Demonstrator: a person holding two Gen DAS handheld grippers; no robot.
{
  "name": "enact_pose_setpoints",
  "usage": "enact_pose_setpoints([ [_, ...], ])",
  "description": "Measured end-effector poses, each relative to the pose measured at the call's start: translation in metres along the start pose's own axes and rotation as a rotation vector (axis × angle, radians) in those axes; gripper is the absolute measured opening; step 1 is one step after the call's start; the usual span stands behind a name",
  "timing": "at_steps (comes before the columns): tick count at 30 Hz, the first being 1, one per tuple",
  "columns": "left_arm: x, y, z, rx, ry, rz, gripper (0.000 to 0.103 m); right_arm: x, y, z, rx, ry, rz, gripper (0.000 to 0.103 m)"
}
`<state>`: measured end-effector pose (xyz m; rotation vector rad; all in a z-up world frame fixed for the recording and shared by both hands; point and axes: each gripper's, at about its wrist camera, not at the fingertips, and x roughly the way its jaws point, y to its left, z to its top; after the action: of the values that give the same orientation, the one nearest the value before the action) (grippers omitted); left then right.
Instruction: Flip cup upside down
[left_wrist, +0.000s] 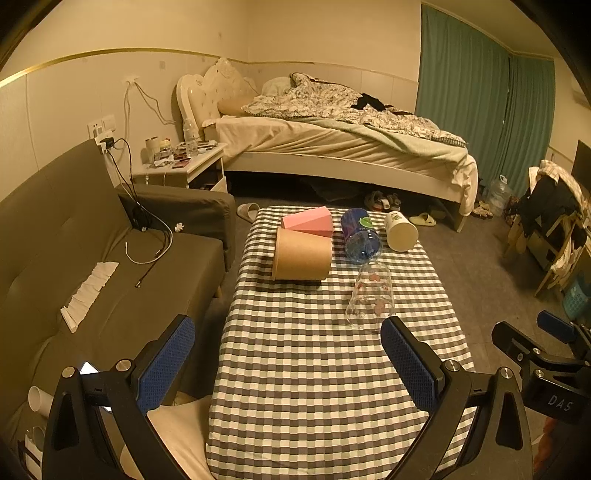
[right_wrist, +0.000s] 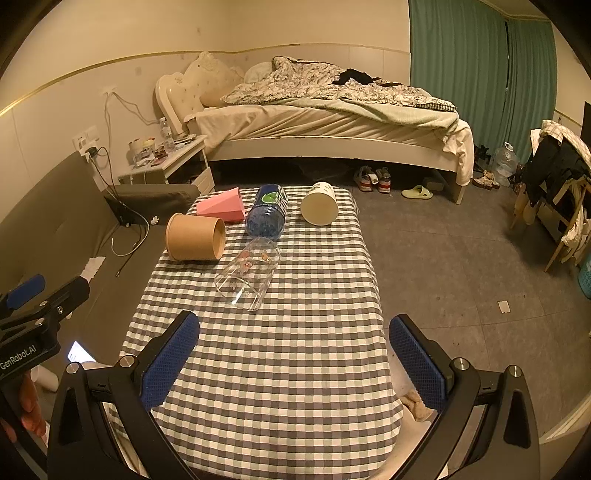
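- The left gripper (left_wrist: 288, 360) was spread wide, its blue pads (left_wrist: 166, 363) holding nothing and touching nothing, above the near end of the checked table (left_wrist: 295, 387).
- The right gripper (right_wrist: 294, 356) was likewise spread wide and held nothing, above the same near end of the table; its right pad hung out past the table's right edge.
- One clear glass cup (left_wrist: 370, 295) lay on its side near the table's middle, mouth toward the cameras, just beyond the grippers and apart from both.
- One brown paper tub (left_wrist: 302, 254) lay on its side to the left of the glass, mouth to the left.
- One pink box (left_wrist: 308, 220) sat just behind the tub.
- One blue cup (left_wrist: 360, 230) lay on its side beyond the glass, close to it.
- One white cup (left_wrist: 400, 230) lay on its side at the far right of the table, base toward the cameras.
- That made four tipped vessels and one box on the table.
- One sofa (left_wrist: 92, 229) stood left of the table.
- One bed (left_wrist: 332, 140) stood beyond it.
- Green curtains (left_wrist: 480, 96) hung at the far right.
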<state>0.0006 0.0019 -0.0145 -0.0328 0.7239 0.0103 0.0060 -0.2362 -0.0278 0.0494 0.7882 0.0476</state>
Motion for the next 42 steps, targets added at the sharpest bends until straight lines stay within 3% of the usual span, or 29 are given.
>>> enact_pose_setpoints([
  [42,0.0076,0.0019,0.0036,-0.008,0.015,0.0,0.103,0.004,0.0042,0.0031,-0.007,0.005,0.007,0.103],
])
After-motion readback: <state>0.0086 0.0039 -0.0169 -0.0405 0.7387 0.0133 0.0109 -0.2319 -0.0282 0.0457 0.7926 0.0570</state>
